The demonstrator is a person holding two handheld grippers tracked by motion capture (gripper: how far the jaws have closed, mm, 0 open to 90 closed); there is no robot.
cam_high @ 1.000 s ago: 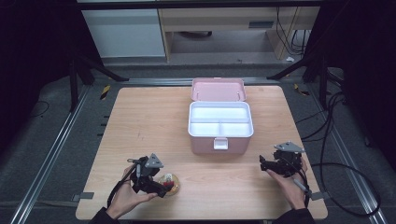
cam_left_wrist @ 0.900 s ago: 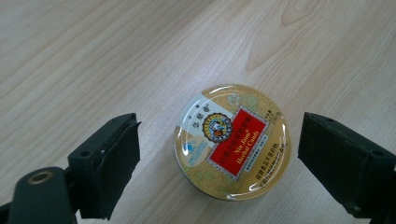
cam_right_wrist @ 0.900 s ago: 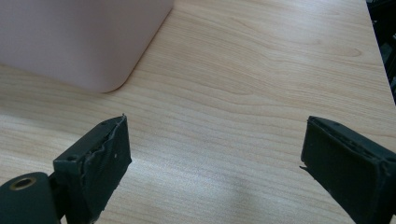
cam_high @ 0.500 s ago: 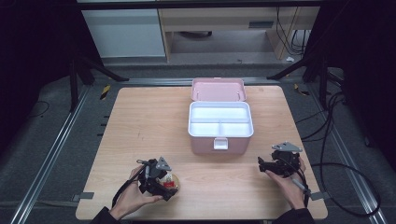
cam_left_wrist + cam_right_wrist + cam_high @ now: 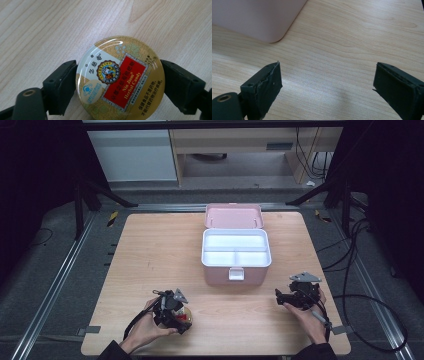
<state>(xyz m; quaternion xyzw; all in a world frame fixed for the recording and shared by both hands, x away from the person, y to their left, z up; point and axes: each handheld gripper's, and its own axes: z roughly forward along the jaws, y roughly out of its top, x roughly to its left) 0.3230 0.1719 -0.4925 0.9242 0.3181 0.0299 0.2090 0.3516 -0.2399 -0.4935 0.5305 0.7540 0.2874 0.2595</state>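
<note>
Left gripper view shows the round Nin Jiom herbal candy tin (image 5: pixel 120 78) lying flat on the wooden table (image 5: pixel 37 30), set between the jaws of the left gripper (image 5: pixel 118 82). These have just been closing and sit against its rim — firm pinch not confirmed. The step in hand is the grasp; next comes a lift, probably toward the open pink box (image 5: pixel 236 254). The right gripper (image 5: pixel 327 85) waits, jaws spread and empty. The tin's lower edge is cut off.
</note>
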